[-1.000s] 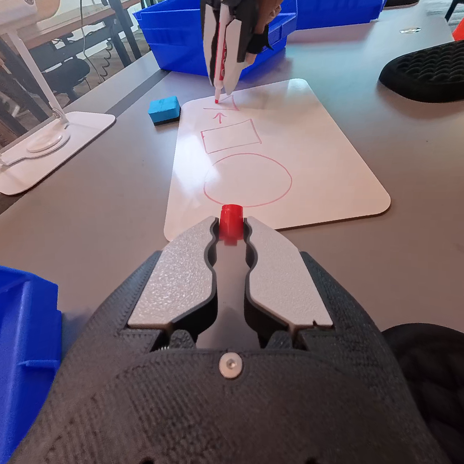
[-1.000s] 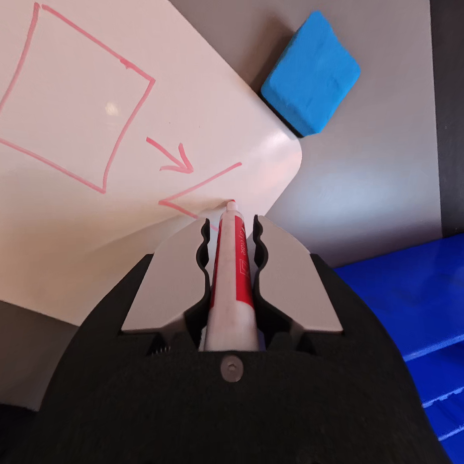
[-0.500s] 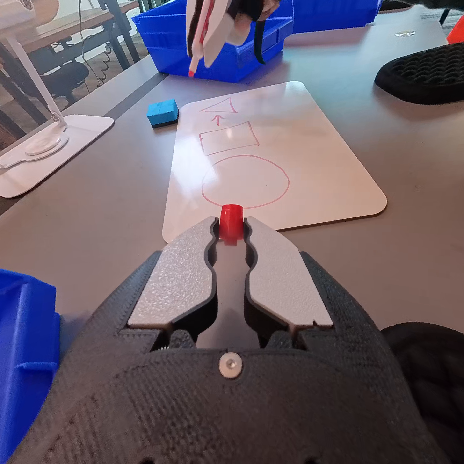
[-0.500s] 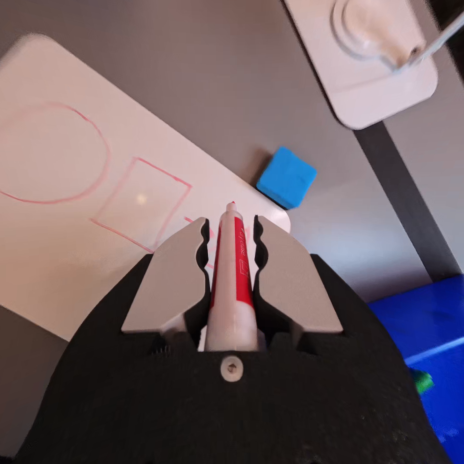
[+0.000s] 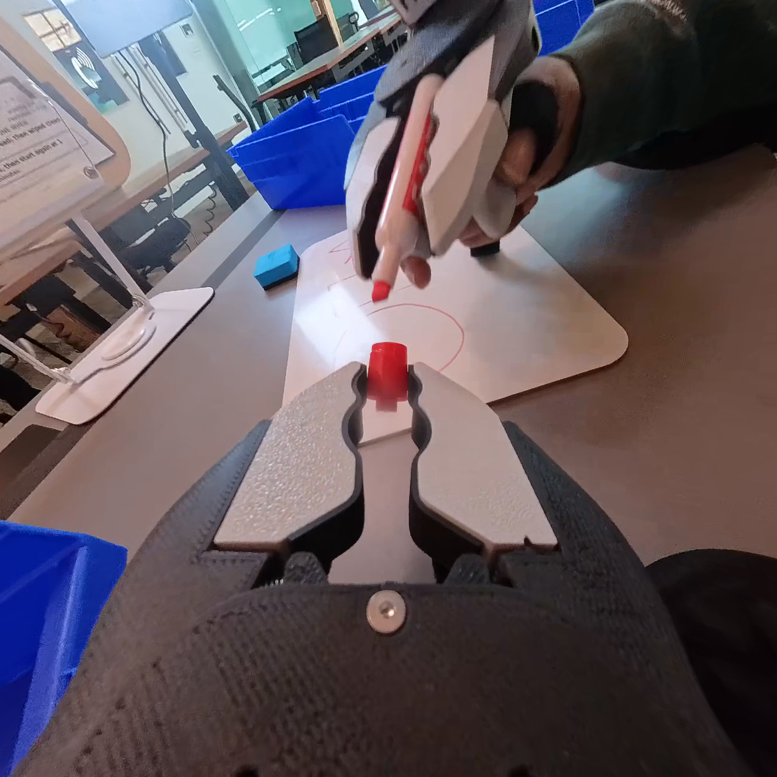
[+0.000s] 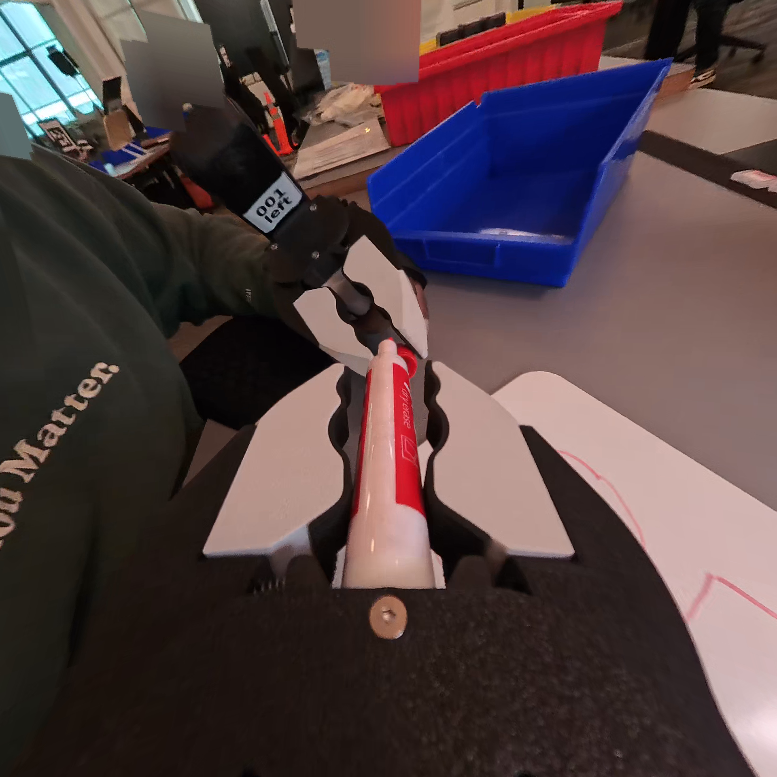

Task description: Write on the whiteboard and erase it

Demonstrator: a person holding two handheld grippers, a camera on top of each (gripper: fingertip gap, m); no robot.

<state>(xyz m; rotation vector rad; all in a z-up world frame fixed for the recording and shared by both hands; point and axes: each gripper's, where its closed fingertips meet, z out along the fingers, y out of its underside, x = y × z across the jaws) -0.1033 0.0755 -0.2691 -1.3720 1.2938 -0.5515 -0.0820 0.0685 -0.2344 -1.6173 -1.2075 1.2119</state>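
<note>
My left gripper (image 5: 387, 372) is shut on the marker's red cap (image 5: 387, 376) and holds it over the near edge of the whiteboard (image 5: 525, 319). My right gripper (image 6: 387, 370) is shut on the red-and-white marker (image 6: 389, 454). In the left wrist view it (image 5: 393, 256) hangs above the board, and the marker's tip (image 5: 380, 290) points down at the cap, a short gap away. The left gripper (image 6: 391, 353) and the cap (image 6: 407, 358) also show in the right wrist view. The board (image 6: 630, 483) bears red drawn shapes. A blue eraser (image 5: 277, 260) lies by its far left corner.
A white lamp base (image 5: 126, 344) stands at the left. Blue bins sit behind the board (image 5: 294, 159), at the near left (image 5: 42, 609) and beyond the left gripper (image 6: 525, 202). A red bin (image 6: 483, 71) is farther back. A person's dark sleeve (image 6: 84, 336) fills the left. The grippers' ends are close to 5 cm from one another.
My right gripper has lifted the marker off the board's far end and swung back toward my left gripper, so the tip now points at the cap. The left gripper has tilted up slightly.
</note>
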